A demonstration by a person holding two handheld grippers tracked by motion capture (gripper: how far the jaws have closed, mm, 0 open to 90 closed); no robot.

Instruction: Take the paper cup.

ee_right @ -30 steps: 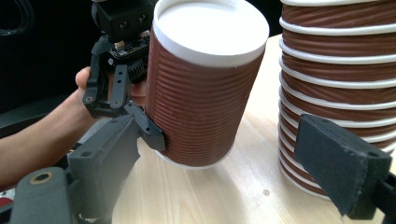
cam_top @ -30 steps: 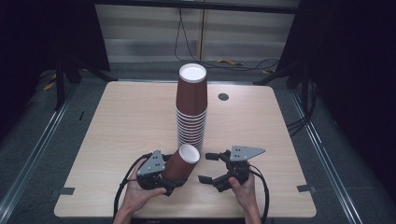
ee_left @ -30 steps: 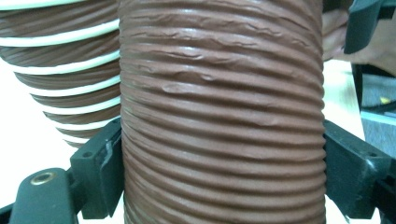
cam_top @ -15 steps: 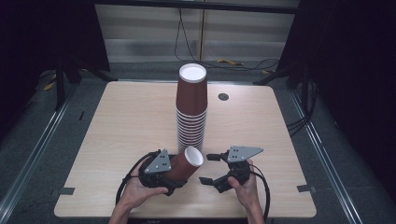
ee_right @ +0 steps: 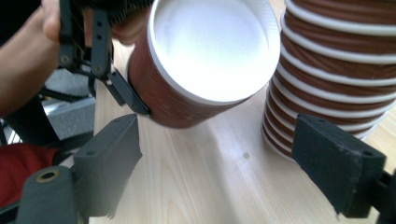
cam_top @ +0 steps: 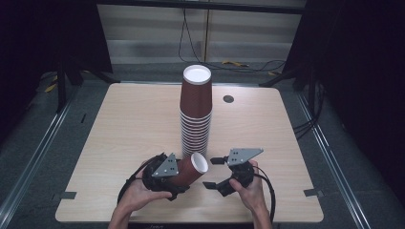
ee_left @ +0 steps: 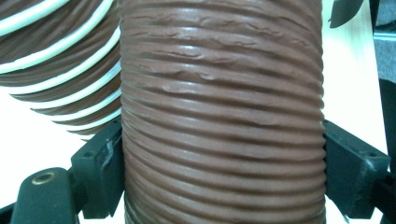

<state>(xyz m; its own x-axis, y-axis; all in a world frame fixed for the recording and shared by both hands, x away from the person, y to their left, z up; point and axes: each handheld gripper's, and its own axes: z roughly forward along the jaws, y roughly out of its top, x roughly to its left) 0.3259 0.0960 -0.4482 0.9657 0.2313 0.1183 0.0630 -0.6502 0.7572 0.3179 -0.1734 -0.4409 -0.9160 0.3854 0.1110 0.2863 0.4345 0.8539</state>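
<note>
The fingers (ee_left: 100,175) of the left gripper (cam_top: 168,172) are clamped on a single ribbed brown paper cup (ee_left: 222,121), 1 black pad pressed against each side of its corrugated wall, as seen at the lower left and lower right of the left gripper view. In the high view the cup (cam_top: 190,168) is seen low in the frame, just left of centre, tipped on its side with its white mouth turned toward the right and slightly up. The left hand (cam_top: 138,195) is wrapped around the gripper body at the bottom of the frame.

The right gripper (cam_top: 217,174) is held just right of the cup, its jaws spread wide with nothing between the pads; in the right gripper view its 2 black fingers (ee_right: 109,161) stand apart at the lower corners, with bare wood between them. The cup's white interior (ee_right: 212,46) is seen in the upper centre of that view, facing the camera. The right hand (cam_top: 250,191) is seen at the lower right of centre in the high view.

A tall stack of ribbed brown paper cups with white rims (cam_top: 196,112) stands at the centre of the light wooden table (cam_top: 124,124), just behind the held cup; whether the 2 touch cannot be told, though they appear slightly apart. A small dark round disc (cam_top: 228,98) lies on the table, upper right of the stack.
</note>
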